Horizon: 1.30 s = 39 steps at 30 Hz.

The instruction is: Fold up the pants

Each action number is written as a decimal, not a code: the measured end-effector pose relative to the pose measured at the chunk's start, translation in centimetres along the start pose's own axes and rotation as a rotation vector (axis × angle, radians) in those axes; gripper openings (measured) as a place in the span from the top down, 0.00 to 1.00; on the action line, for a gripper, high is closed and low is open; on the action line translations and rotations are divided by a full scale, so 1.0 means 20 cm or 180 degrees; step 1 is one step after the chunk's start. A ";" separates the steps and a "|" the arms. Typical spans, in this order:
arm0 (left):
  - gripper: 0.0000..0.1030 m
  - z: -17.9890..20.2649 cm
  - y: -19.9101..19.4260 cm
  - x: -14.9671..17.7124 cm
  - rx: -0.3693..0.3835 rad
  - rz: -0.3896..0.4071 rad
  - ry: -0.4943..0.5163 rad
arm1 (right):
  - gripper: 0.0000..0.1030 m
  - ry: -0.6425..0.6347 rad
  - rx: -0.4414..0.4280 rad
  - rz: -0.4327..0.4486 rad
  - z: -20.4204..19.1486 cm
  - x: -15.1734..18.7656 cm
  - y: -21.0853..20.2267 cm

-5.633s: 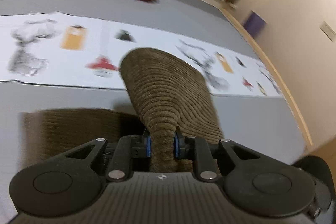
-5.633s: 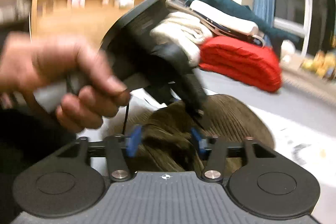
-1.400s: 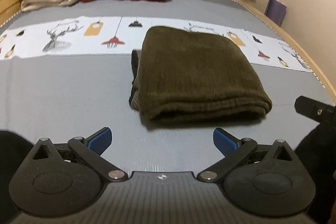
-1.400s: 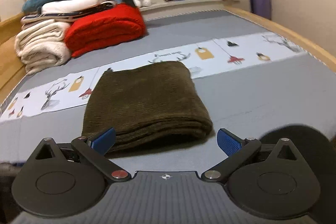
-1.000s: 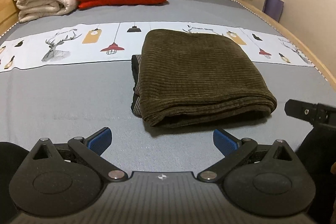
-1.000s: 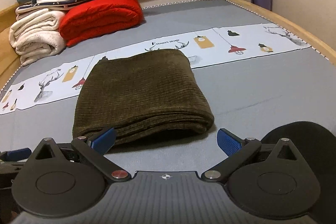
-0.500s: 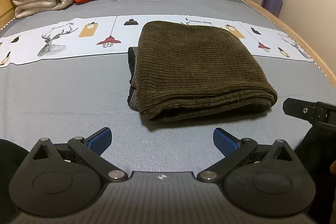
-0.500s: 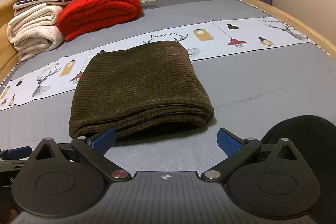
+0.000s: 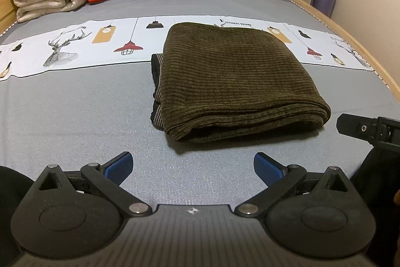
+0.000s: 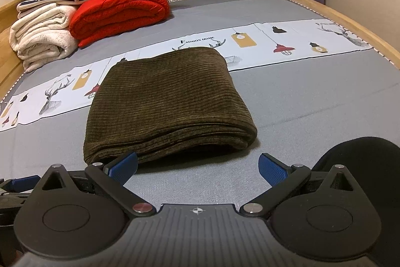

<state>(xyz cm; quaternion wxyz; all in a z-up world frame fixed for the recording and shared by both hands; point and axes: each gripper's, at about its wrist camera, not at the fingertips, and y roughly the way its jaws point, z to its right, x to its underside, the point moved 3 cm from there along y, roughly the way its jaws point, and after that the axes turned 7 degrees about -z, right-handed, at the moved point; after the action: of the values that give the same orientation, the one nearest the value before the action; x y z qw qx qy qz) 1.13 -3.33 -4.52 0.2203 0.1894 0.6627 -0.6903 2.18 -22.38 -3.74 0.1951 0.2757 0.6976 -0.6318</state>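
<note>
While the bed (image 9: 75,101) fills both views, the pants (image 9: 232,81) lie folded mid-frame across its printed band reading "FASHION HOME" (image 10: 197,41). Left tongs (image 9: 192,168) and right tongs (image 10: 197,167) gape empty, bottom centre.

**Words on the bedsheet**

The white printed band (image 10: 295,39) across the grey bedsheet (image 10: 312,96) carries small black capitals reading "Fashion Home", just above the antler drawing beyond the far edge of the folded pants (image 10: 165,101). From the left wrist view the same line is too small to read.
</note>
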 end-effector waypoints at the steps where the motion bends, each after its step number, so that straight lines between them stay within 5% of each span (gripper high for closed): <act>1: 0.00 0.00 0.00 0.00 0.0001 -0.0002 -0.0001 | 0.01 -0.0002 0.0000 -0.0001 0.00 0.00 0.00; 39: 0.00 0.02 0.00 0.01 0.0018 0.0012 0.0038 | 0.01 0.0024 -0.0006 -0.0015 0.01 0.00 0.00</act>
<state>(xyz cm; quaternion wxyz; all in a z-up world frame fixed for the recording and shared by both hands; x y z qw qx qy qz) 1.03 -3.65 -4.66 0.2171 0.1953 0.6616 -0.6907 2.20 -22.48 -3.81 0.1913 0.2762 0.6996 -0.6306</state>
